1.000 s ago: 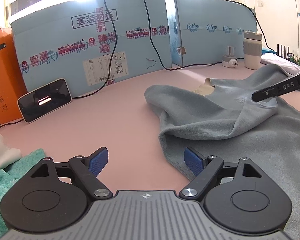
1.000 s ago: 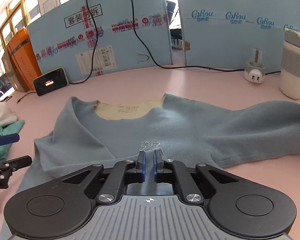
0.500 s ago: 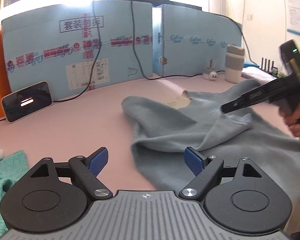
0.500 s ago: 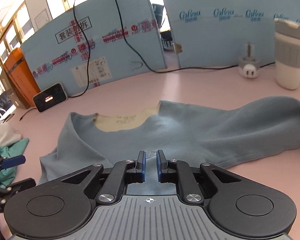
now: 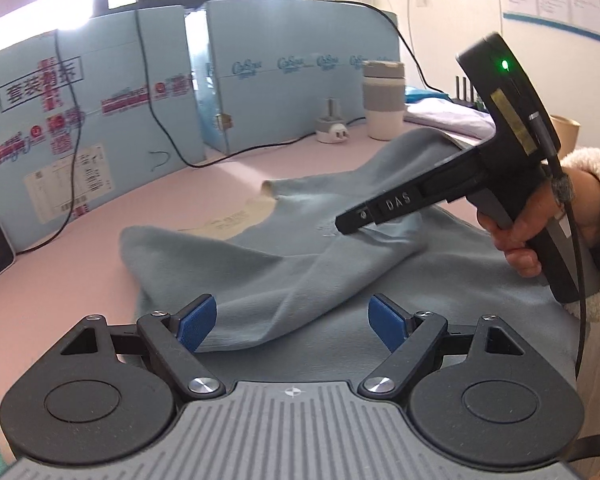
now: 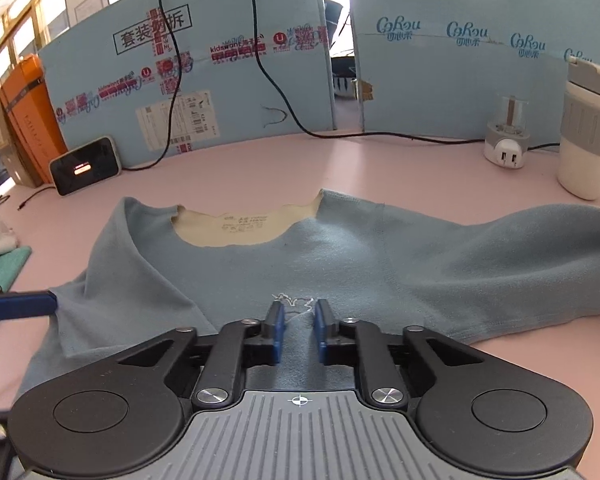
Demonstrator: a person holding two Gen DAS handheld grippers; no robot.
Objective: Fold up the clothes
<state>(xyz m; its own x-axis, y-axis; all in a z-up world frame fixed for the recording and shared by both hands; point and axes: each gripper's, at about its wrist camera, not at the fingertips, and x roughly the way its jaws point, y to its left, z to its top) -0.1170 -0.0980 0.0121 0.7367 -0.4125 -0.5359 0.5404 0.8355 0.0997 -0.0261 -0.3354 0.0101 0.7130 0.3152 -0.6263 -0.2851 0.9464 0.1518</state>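
Observation:
A light blue long-sleeved shirt [image 6: 380, 264] lies front up on the pink table [image 6: 260, 168], its cream neck lining facing the far boards. One sleeve [image 5: 320, 280] is folded across the chest; the other sleeve [image 6: 540, 248] stretches out to the right. My right gripper [image 6: 298, 312] sits low over the small chest embroidery, its blue pads slightly apart and open, with cloth beneath them but not pinched. In the left wrist view the right gripper [image 5: 342, 224] touches the fold's end. My left gripper [image 5: 292, 312] is wide open above the folded sleeve's lower edge.
A white and grey tumbler [image 6: 588, 128] and a plug adapter [image 6: 506, 144] stand at the back right. A phone [image 6: 86, 166] leans on the blue boards [image 6: 460, 80] beside an orange box [image 6: 24, 112]. Green cloth [image 6: 4, 268] lies at the left edge. A hand [image 5: 516, 240] grips the right tool.
The right gripper, shut on the shirt a second ago, has opened step by step and let the cloth go. The left gripper has moved right, over the folded sleeve.

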